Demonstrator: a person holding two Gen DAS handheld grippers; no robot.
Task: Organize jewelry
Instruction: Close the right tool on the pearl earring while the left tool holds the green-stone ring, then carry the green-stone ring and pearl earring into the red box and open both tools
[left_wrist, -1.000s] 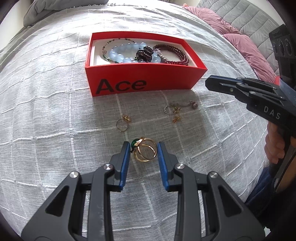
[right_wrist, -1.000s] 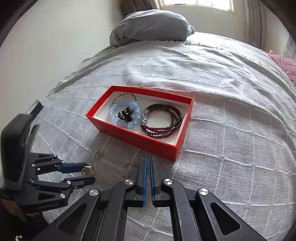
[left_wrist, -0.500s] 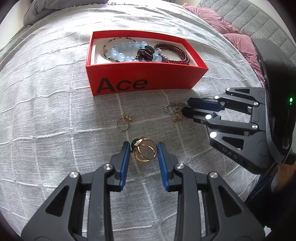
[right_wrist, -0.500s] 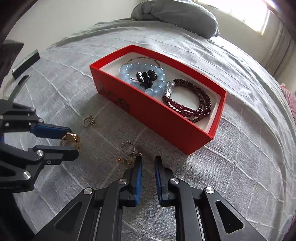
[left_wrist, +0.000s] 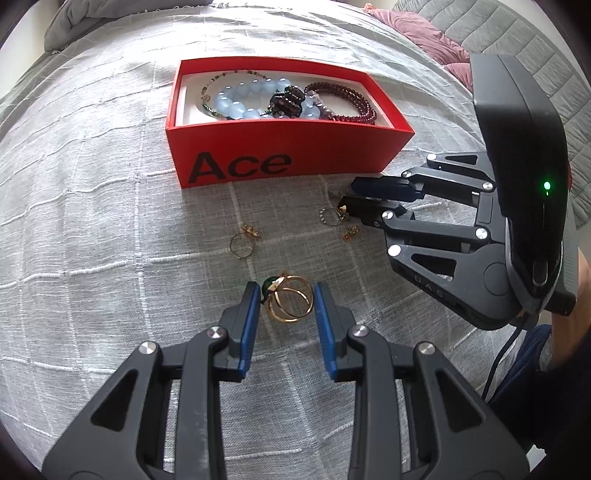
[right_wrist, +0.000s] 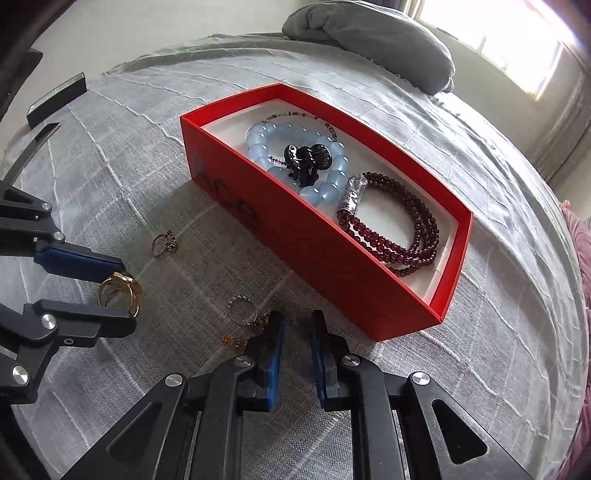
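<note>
Left gripper (left_wrist: 282, 297) has its two blue pads spread, one on each side of the gold ring with a green stone (left_wrist: 288, 301), which lies flat on the grey bedspread (left_wrist: 92, 221). The left pad is almost touching the stone; the right pad is just beside the ring but seems apart from it. Nothing is pinched yet.

Right gripper (right_wrist: 294, 332) is also spread a little, with only a narrow gap, and it holds nothing. Its tips are just beside a small beaded ring (right_wrist: 242, 312) and a tiny gold earring (right_wrist: 231, 339). Another thin ring (left_wrist: 242, 245) lies nearer to the red box (left_wrist: 280, 162). The box stands in the middle of the bed, behind all the small pieces. Inside it there are already a pale blue bead bracelet (right_wrist: 295, 162), a dark red bead bracelet (right_wrist: 402, 229) and a black ornament (right_wrist: 306, 158).

I think the danger is in the closing. The ring is thin and lies flat on soft cloth, so the pads may slide over it, or pinch a fold of the bedspread together with it. The stone side may also turn and slip out. On the right, the tips may push the small pieces away, or catch two of them at once.
</note>
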